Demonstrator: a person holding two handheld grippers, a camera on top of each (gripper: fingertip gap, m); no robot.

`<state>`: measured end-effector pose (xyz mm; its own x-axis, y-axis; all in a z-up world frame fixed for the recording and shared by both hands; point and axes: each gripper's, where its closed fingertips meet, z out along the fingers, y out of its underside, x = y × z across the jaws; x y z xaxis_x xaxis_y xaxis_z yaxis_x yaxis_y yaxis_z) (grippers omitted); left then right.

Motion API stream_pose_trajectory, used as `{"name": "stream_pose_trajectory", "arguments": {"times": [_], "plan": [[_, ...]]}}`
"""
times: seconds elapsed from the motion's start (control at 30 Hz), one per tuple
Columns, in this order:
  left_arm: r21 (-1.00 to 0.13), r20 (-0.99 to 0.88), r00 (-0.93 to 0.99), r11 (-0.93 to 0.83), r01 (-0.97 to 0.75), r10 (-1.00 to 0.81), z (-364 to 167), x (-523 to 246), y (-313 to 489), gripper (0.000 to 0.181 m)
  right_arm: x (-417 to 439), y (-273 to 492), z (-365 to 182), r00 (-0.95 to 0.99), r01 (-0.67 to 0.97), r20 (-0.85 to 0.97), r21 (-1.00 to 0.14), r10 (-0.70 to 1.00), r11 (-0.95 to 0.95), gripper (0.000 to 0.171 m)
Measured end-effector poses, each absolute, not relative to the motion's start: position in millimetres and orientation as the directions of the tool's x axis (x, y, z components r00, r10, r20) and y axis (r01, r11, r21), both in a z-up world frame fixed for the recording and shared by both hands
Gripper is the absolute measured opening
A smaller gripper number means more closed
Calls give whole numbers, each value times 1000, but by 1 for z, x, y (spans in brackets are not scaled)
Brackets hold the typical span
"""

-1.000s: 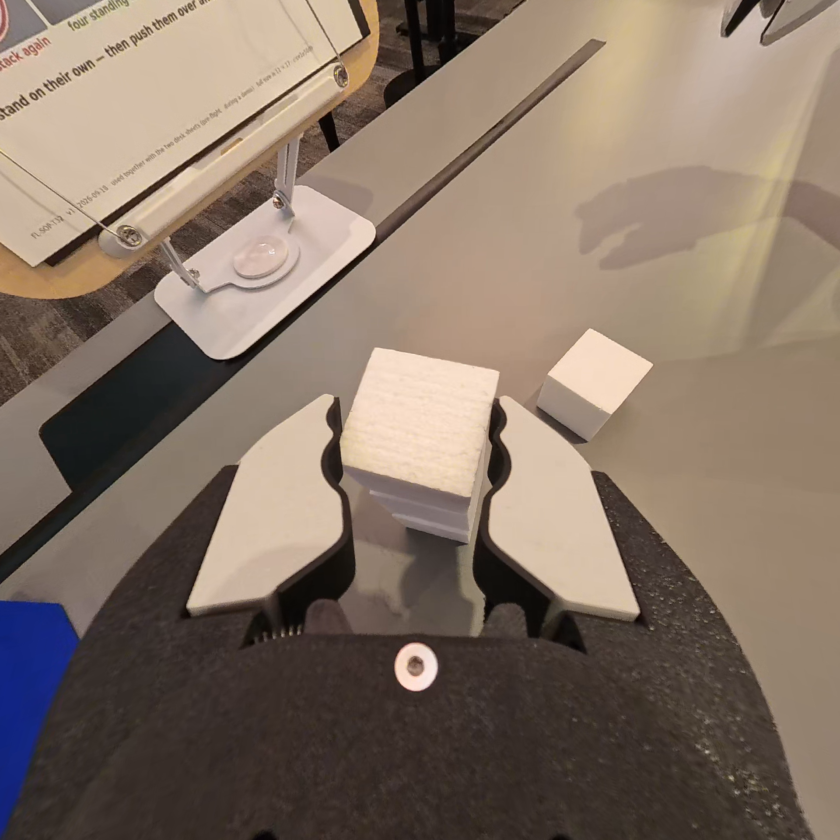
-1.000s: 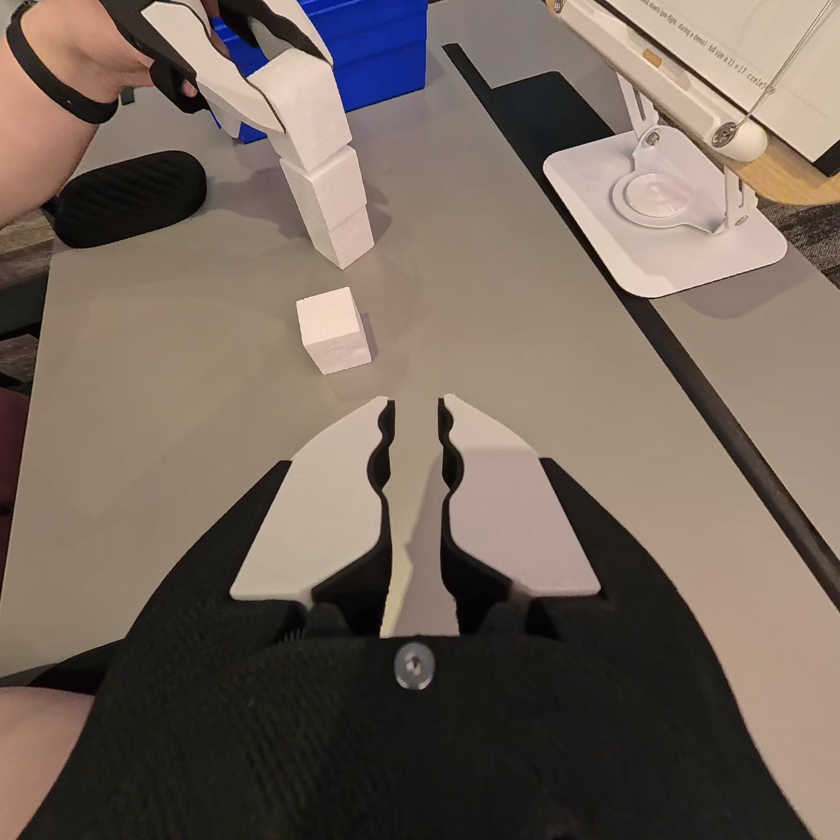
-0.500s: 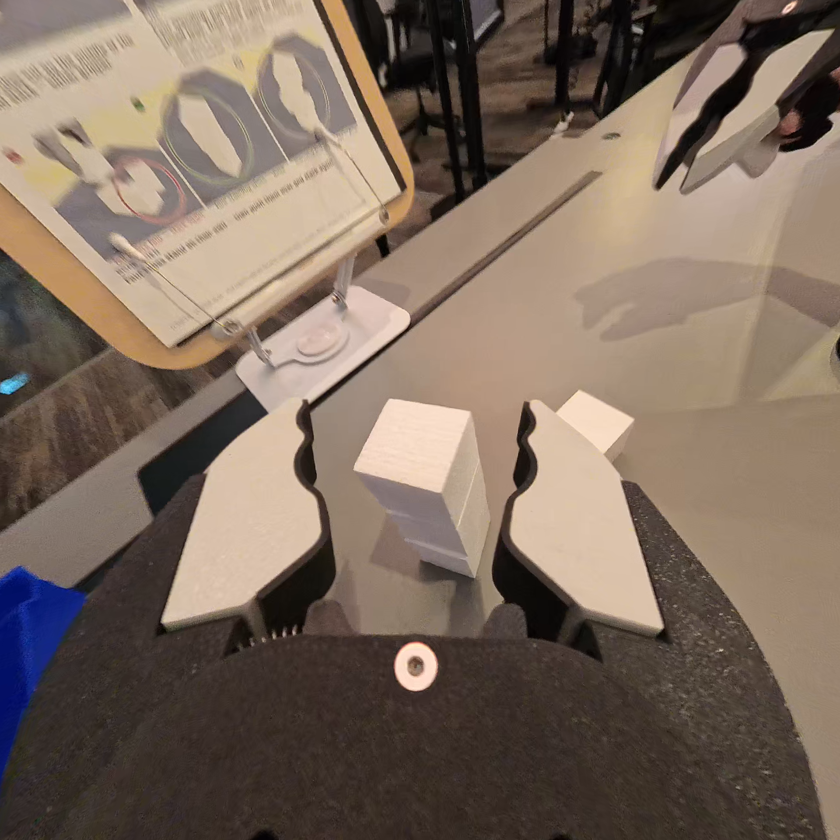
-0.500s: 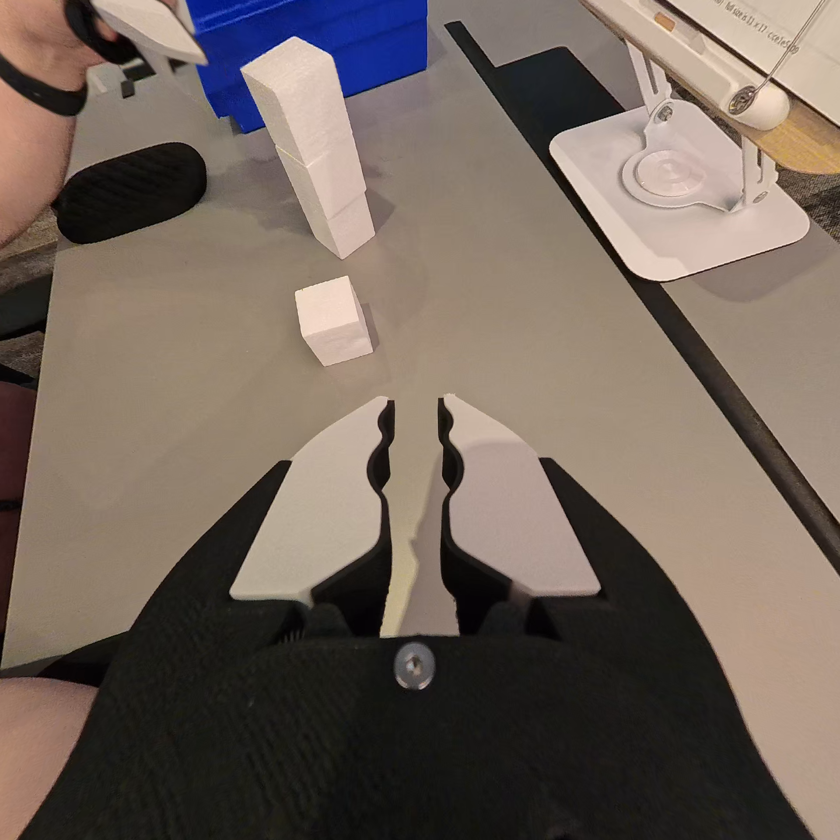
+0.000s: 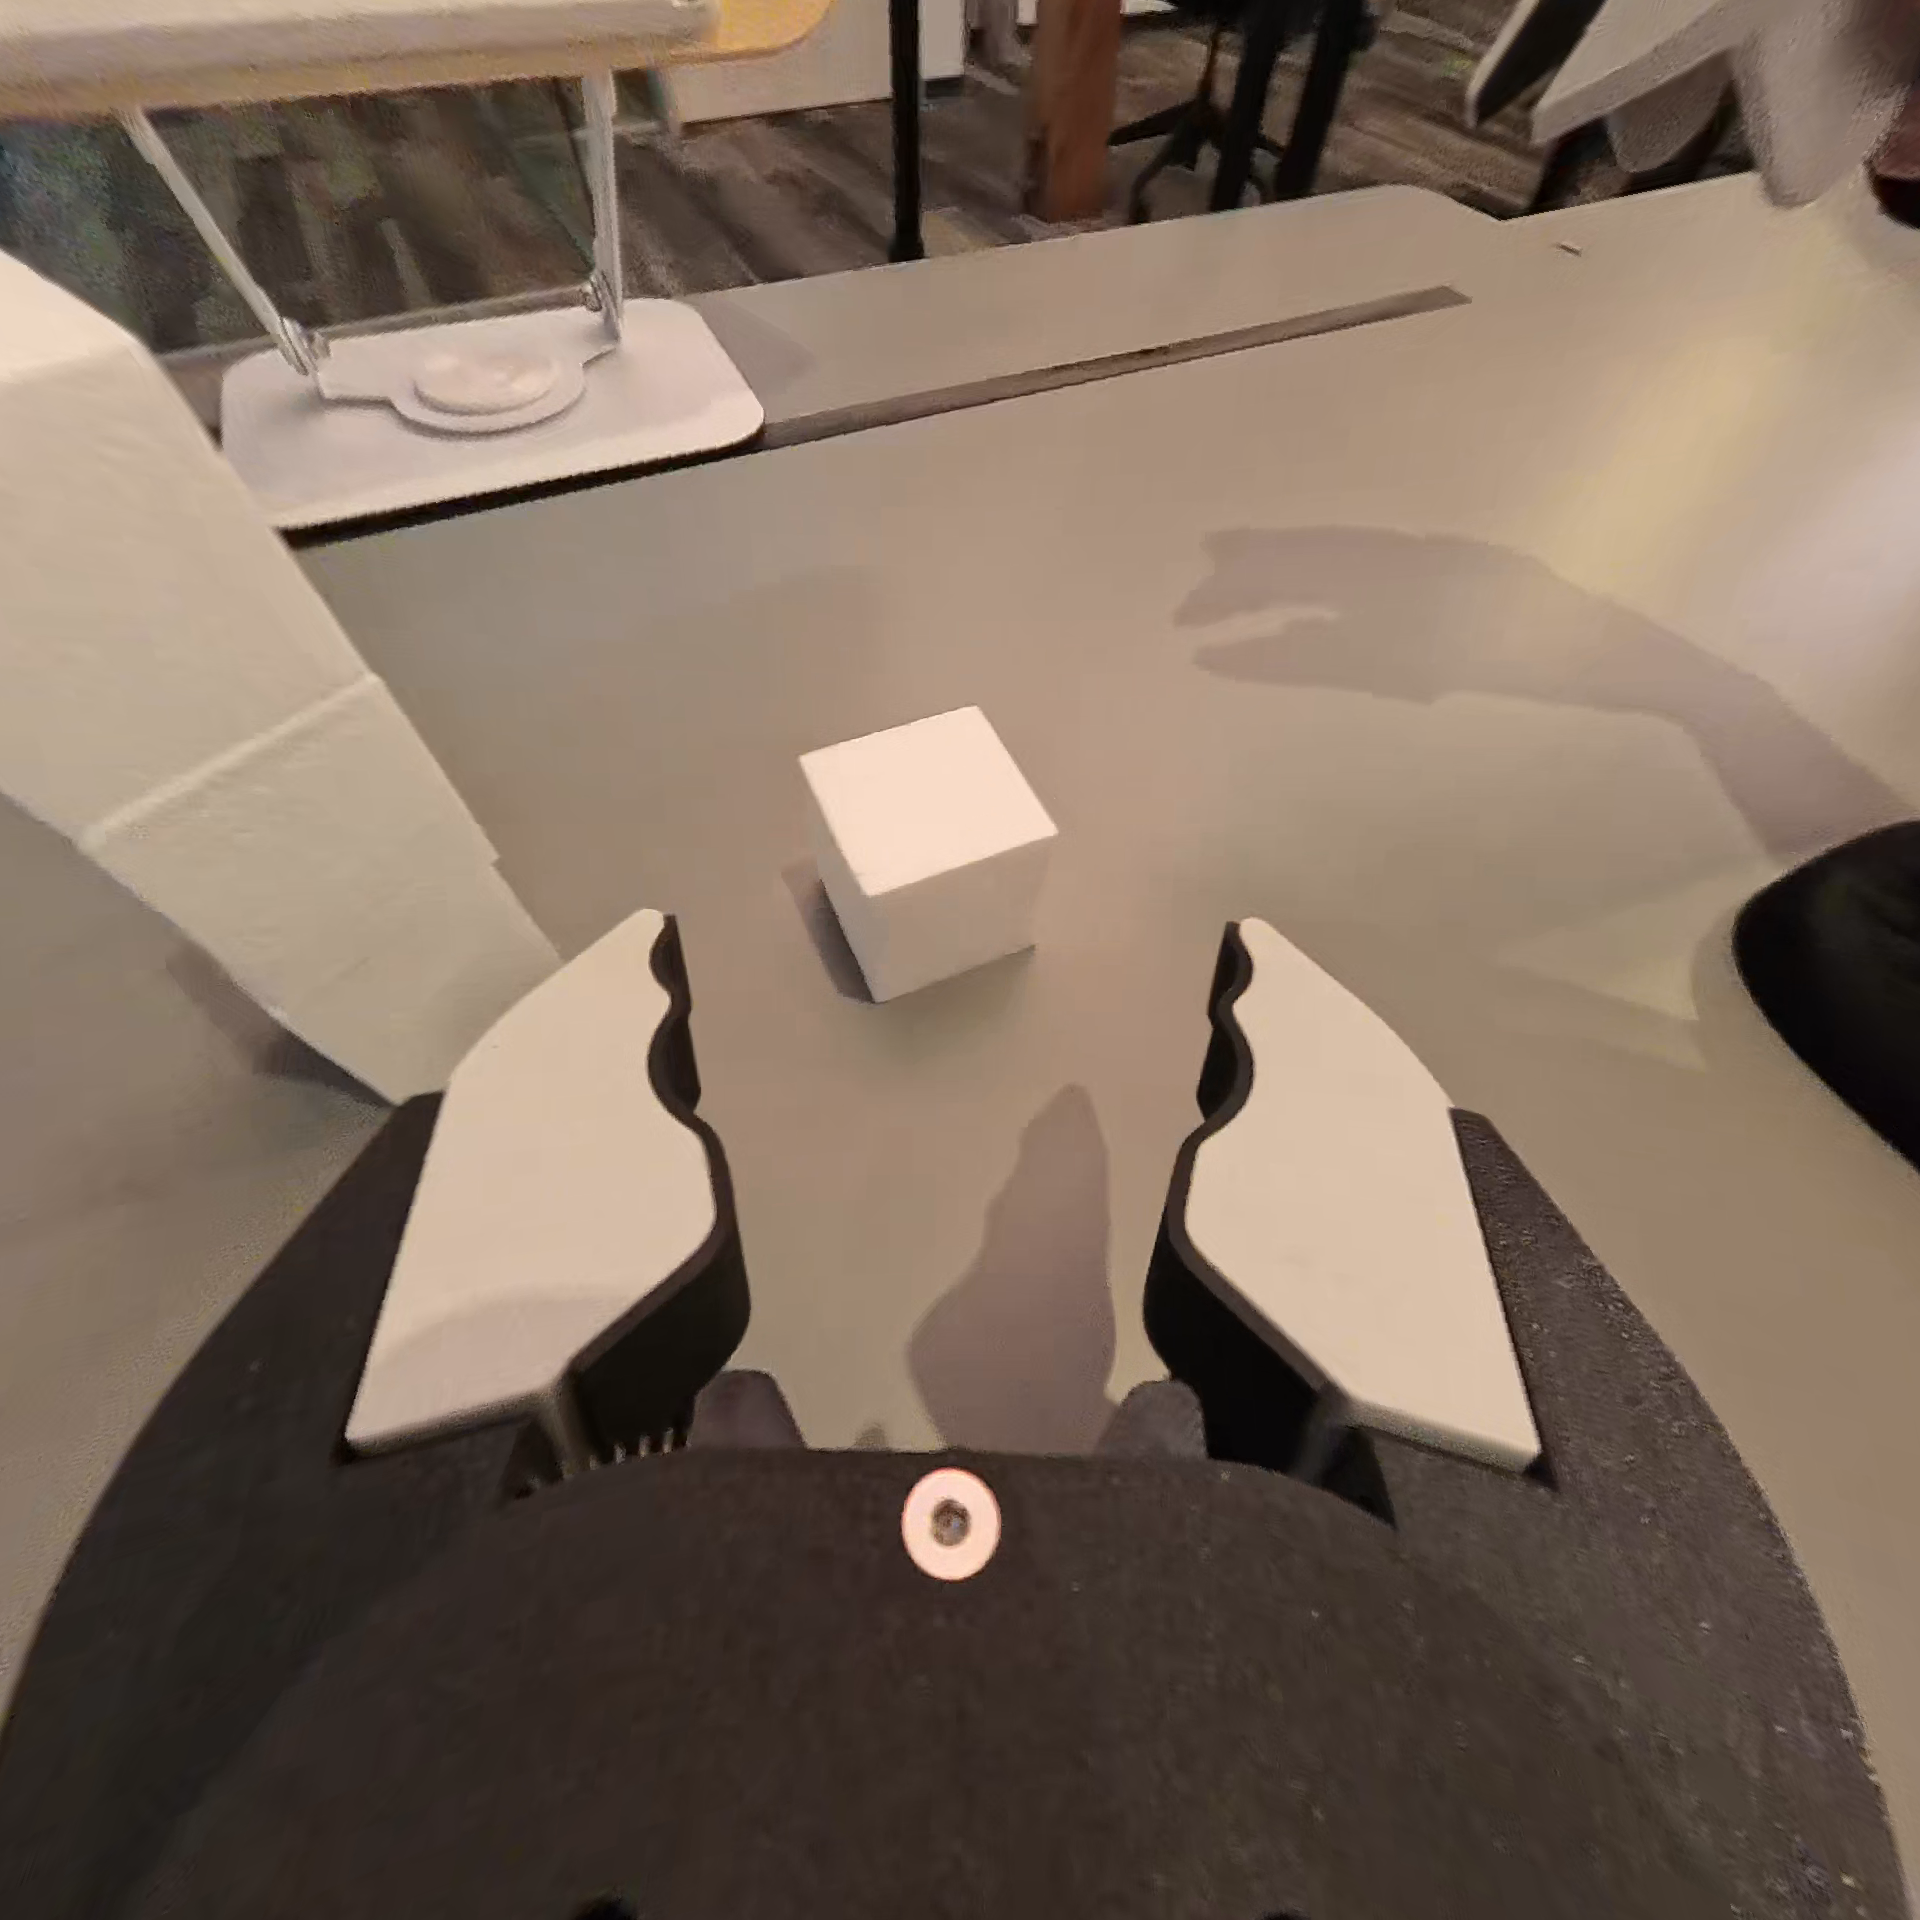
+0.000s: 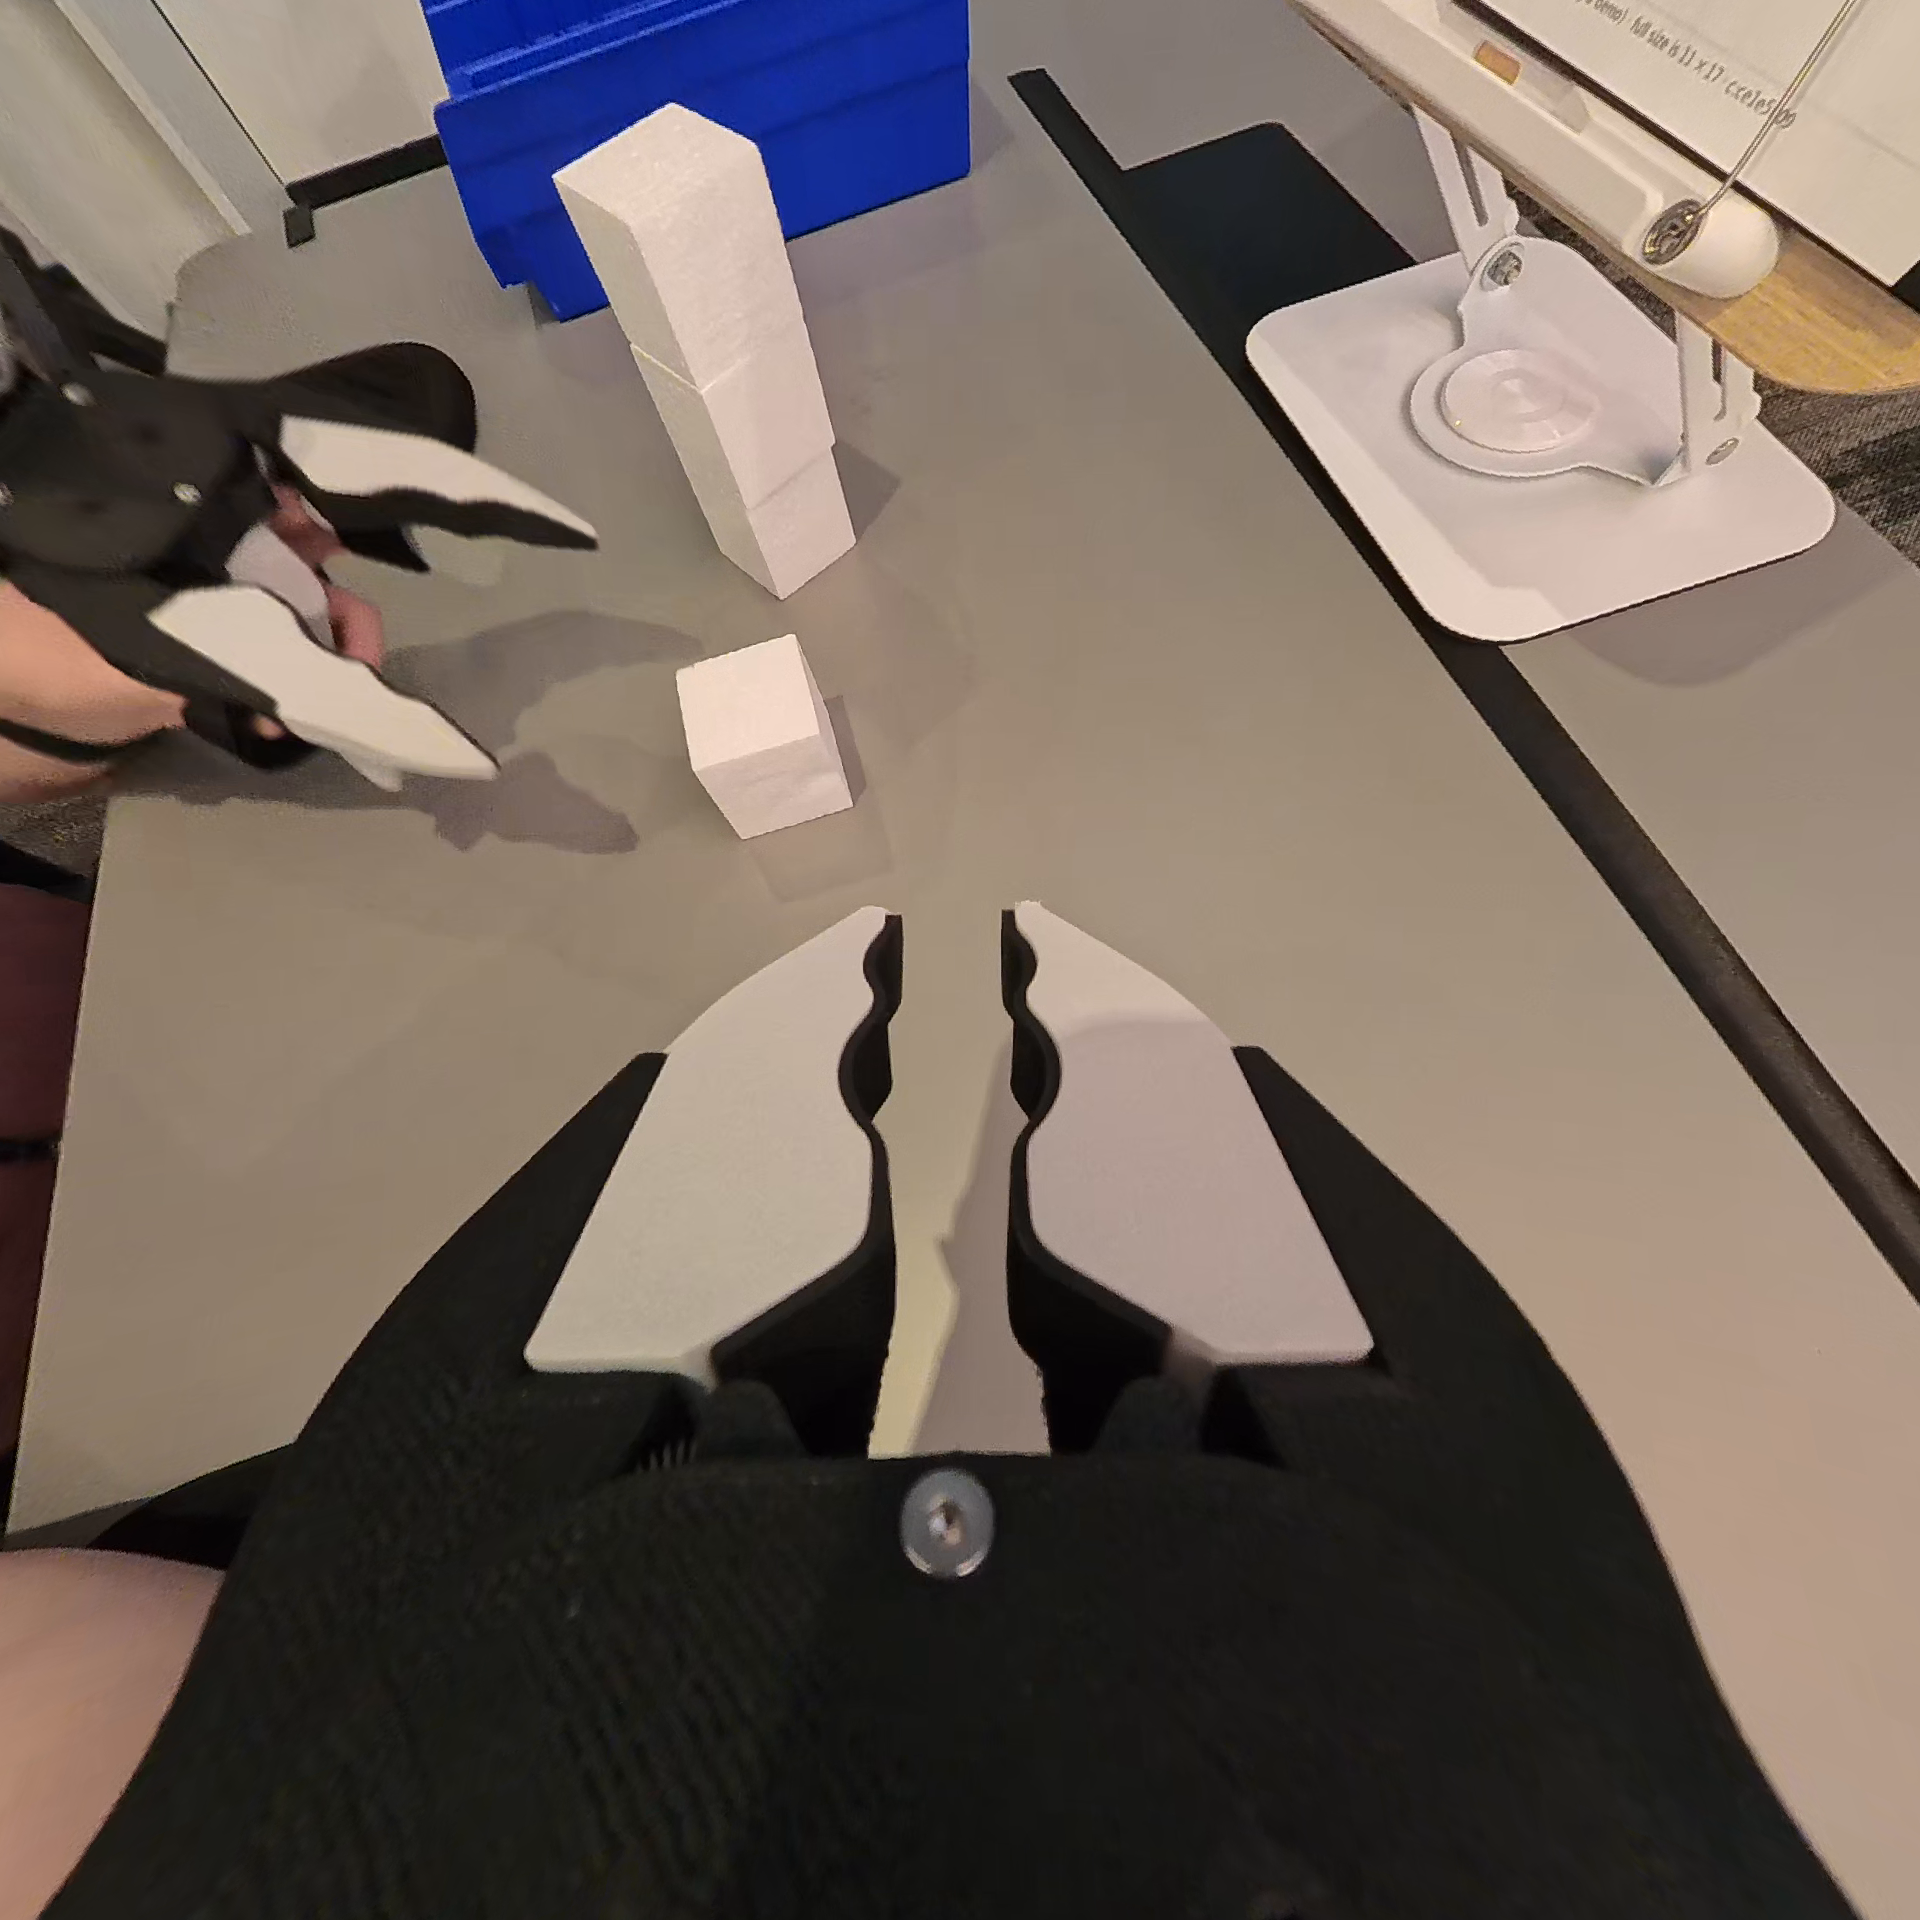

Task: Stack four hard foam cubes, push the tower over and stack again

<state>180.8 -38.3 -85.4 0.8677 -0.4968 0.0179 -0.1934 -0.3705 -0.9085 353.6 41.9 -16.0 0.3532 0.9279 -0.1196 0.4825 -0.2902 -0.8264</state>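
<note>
Now | left claw (image 5: 945, 951) spread wide, empty, low over the grey counter (image 5: 1351, 935), loose foam cube (image 5: 928, 850) just beyond its tips | three-cube tower (image 6: 717, 343) upright, near the blue bin (image 6: 707, 114) | right claw (image 6: 951, 920) nearly closed, gripping nothing, loose cube ahead, apart.

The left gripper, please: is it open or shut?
Open: the left gripper has fingers spread wide, empty, facing the loose cube.
</note>
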Motion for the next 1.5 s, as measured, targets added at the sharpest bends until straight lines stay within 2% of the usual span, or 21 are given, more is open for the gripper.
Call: {"name": "stream_pose_trajectory", "arguments": {"times": [0.13,0.43,0.73,0.9,1.27,1.5], "plan": [[-917,82,920,-390,-81,-384,-85,192,-19,92,354,41,-15,348,476,-121,-832,930,-287,19],[-851,67,963,-519,-82,-262,-129,209,2,87,358,36,-9,328,442,-140,-851,934,-283,19],[-825,33,973,-555,-102,-228,-136,210,10,81,361,34,-15,322,446,-165,-842,932,-303,20],[-788,61,976,-610,-83,-211,-145,206,12,63,363,33,-14,320,439,-170,-845,932,-305,20],[-829,45,934,-535,-163,-355,-127,209,-4,59,363,34,-23,322,453,-200,-826,926,-336,20],[-907,108,820,-393,-150,-562,-69,190,-37,59,366,34,-27,323,446,-219,-823,921,-353,21]]}}
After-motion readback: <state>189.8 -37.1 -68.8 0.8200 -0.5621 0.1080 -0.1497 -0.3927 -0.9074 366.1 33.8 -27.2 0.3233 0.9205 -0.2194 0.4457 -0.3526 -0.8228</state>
